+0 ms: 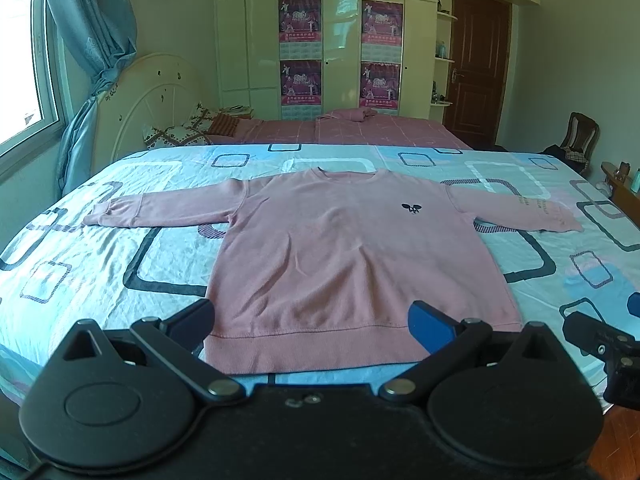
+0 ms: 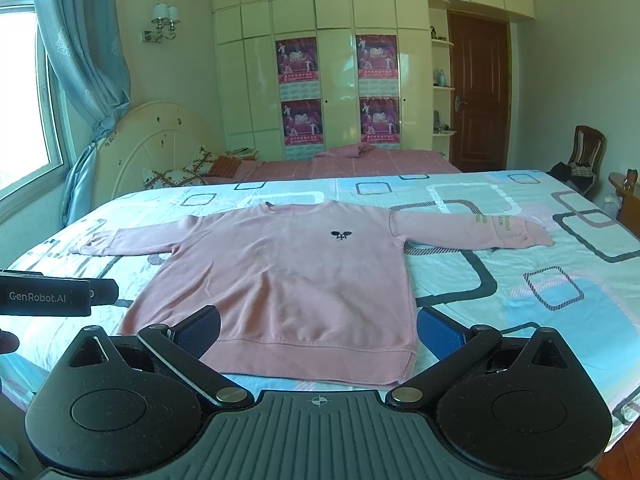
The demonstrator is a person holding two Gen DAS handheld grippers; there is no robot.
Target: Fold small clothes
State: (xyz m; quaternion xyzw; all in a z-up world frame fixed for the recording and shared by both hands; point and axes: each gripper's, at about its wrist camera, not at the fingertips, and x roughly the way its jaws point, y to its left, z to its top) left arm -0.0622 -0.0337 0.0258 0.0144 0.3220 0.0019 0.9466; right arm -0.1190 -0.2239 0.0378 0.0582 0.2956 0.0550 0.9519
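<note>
A: Where it lies flat on the patterned bedsheet [image 1: 100, 248], how is the sweater [image 1: 340, 248] arranged in the left view?

B: Pink knit, ribbed hem nearest, sleeves spread sideways. The left gripper [image 1: 312, 326] hovers at the hem, jaws wide apart, holding nothing.

A: And the right view?

B: Same sweater [image 2: 288, 276], small dark emblem on the chest. The right gripper [image 2: 318, 334] is level at the hem, fingers spread, empty.
</note>
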